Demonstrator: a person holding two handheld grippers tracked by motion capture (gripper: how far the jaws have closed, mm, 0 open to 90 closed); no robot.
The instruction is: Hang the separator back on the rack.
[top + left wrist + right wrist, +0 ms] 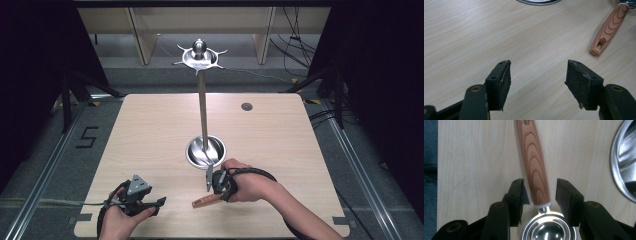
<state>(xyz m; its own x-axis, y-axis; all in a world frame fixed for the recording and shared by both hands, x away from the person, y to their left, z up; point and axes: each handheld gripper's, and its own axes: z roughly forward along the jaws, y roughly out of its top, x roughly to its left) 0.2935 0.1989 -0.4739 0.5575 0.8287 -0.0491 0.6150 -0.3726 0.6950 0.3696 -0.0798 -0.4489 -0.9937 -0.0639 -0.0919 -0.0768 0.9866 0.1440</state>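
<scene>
Fingers (519,195) of right gripper (539,195) parted around wooden-handled spoon (534,165) (untouched); left gripper (539,75) wide, empty.

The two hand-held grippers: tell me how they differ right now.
The left hand-held gripper has its jaws spread wide over bare table, with nothing between them. The right hand-held gripper has its jaws closer together, straddling the wooden handle of a metal strainer spoon, with small gaps either side. The left sits near the table's front edge; the right is beside the stand's round base. Both are open.
</scene>
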